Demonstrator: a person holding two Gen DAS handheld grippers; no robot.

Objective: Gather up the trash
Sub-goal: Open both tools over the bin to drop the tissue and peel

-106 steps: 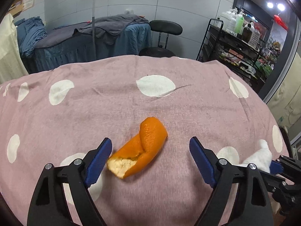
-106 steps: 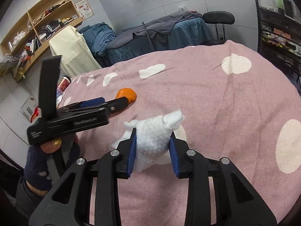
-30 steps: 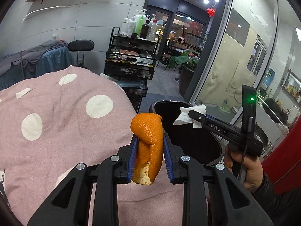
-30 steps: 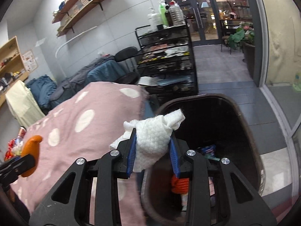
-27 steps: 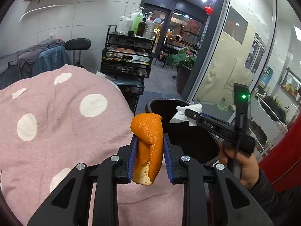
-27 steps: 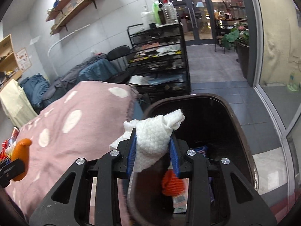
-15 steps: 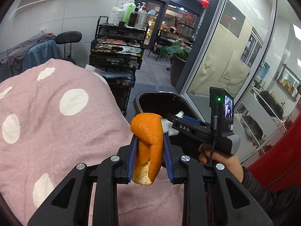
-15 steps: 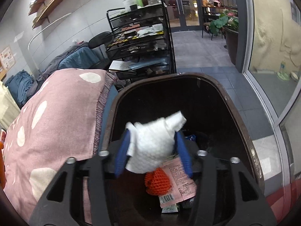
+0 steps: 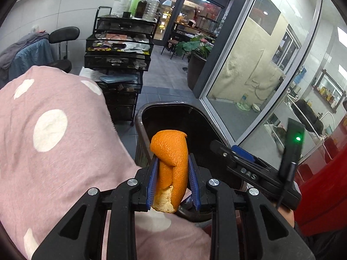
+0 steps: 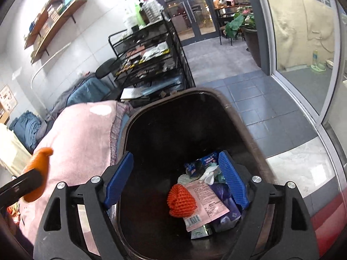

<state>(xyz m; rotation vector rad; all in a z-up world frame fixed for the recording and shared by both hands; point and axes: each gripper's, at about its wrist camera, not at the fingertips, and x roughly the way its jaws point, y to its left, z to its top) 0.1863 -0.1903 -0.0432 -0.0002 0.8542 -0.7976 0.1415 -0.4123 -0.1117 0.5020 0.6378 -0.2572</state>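
The right claw point(image 10: 175, 179) hangs over the dark trash bin point(image 10: 236, 117), its jaws just opened wide and now bare; the white tissue it clamped a second ago is gone, probably dropped among the wrappers point(image 10: 206, 197) below; the left claw point(image 9: 172, 182) is clamped on the orange peel point(image 9: 171, 164), at the bin's near rim beside the pink dotted table point(image 9: 54, 147); the peel likely goes in next.

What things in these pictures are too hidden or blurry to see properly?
- Bin floor, right wrist view: trash covers one side; the rest is too dark.
- Orange peel sides, left wrist view: hidden by the left gripper pads.
- Wrapper print: too small to read.
- Right gripper: open, empty.
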